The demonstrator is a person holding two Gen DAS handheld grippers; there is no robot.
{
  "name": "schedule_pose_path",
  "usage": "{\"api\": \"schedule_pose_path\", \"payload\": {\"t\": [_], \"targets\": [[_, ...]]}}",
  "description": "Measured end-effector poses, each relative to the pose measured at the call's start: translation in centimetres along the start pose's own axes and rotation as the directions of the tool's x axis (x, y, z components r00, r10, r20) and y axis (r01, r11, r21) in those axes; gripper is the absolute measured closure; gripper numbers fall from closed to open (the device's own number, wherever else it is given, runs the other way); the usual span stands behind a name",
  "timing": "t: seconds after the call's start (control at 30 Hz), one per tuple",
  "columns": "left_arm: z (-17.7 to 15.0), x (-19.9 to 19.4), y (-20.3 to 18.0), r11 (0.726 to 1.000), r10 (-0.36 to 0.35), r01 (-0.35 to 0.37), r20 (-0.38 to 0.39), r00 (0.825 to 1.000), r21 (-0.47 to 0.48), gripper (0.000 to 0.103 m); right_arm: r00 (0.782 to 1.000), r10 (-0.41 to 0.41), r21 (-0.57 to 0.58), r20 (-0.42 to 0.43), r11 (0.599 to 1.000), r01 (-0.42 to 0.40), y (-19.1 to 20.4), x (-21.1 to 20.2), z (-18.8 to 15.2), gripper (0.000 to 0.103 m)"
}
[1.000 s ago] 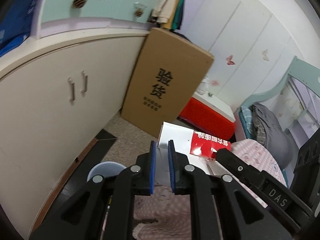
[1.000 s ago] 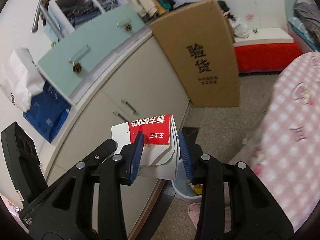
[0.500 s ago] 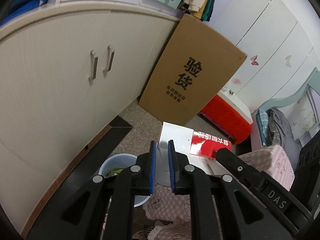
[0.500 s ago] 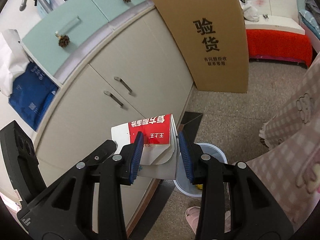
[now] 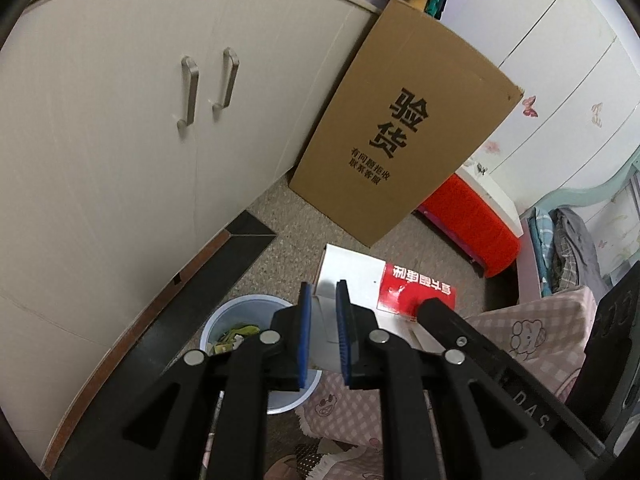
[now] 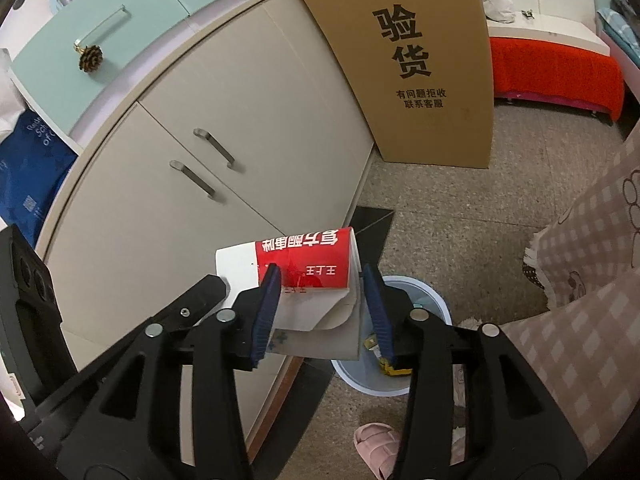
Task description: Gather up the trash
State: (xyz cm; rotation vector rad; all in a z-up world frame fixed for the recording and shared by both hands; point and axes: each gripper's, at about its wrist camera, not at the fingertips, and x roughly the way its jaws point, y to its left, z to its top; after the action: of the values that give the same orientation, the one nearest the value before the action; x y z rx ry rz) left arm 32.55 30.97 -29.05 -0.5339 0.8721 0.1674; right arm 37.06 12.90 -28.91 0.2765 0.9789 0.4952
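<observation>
A speckled floor [image 6: 460, 216] meets cream cabinets [image 5: 120, 120], seemingly stone.

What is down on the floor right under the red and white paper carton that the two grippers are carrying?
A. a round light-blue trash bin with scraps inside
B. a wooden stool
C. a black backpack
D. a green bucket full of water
A: a round light-blue trash bin with yellow scraps in it stands on the speckled floor just below the red and white paper carton.
</observation>
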Motion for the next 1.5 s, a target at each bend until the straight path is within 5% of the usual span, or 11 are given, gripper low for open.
{"api": "schedule_pose_path", "payload": {"t": [0.17,0.23,0.27,0.63,0.9,1.1,1.27,1.5], "targets": [[-0.4,1.7,0.1,1.0,0.03,-0.03,-0.035,0.999,0.001,0.08,0.997,-0.072,0.021,0.005,0.997,0.072,-1.3,0.9,-0.2,0.038],[-0.5,2.3,0.8,0.997,0.078,-0.079,-0.037,0.996,-0.024,0.048,0.995,-0.095,0.033,0.004,0.995,0.095,-2.0,0.9,-0.3,0.035],[-0.6,2.3,1.0,0.996,0.088,-0.089,-0.034,0.995,-0.029,0.044,0.995,-0.098,0.04,0.003,0.994,0.098,-2.2,0.8,-0.3,0.035],[-0.9,-0.5,0.2,0.989,0.145,-0.145,-0.004,0.989,0.019,0.037,0.991,-0.106,0.034,0.079,0.994,0.104,-1.1,-4.9,0.0,0.034],[-1.1,-8.1,-3.9,0.987,0.126,-0.134,0.096,0.987,0.088,0.032,0.972,-0.083,0.008,0.219,0.996,0.084,0.1,-15.1,0.0,0.031],[-2.7,-16.0,-8.2,0.981,0.071,-0.108,0.219,0.973,0.164,0.026,0.934,-0.086,-0.042,0.346,0.993,0.107,0.3,-24.8,-1.5,0.028],[-5.6,-23.7,-12.5,0.963,-0.001,-0.088,0.331,0.944,0.255,0.02,0.875,-0.129,-0.092,0.467,0.977,0.193,0.5,-33.6,-4.0,0.022],[-10.5,-31.5,-17.1,0.934,-0.11,-0.04,0.391,0.914,0.356,0.016,0.796,-0.176,-0.078,0.58,0.96,0.269,-0.4,-43.3,-8.7,0.018]]}}
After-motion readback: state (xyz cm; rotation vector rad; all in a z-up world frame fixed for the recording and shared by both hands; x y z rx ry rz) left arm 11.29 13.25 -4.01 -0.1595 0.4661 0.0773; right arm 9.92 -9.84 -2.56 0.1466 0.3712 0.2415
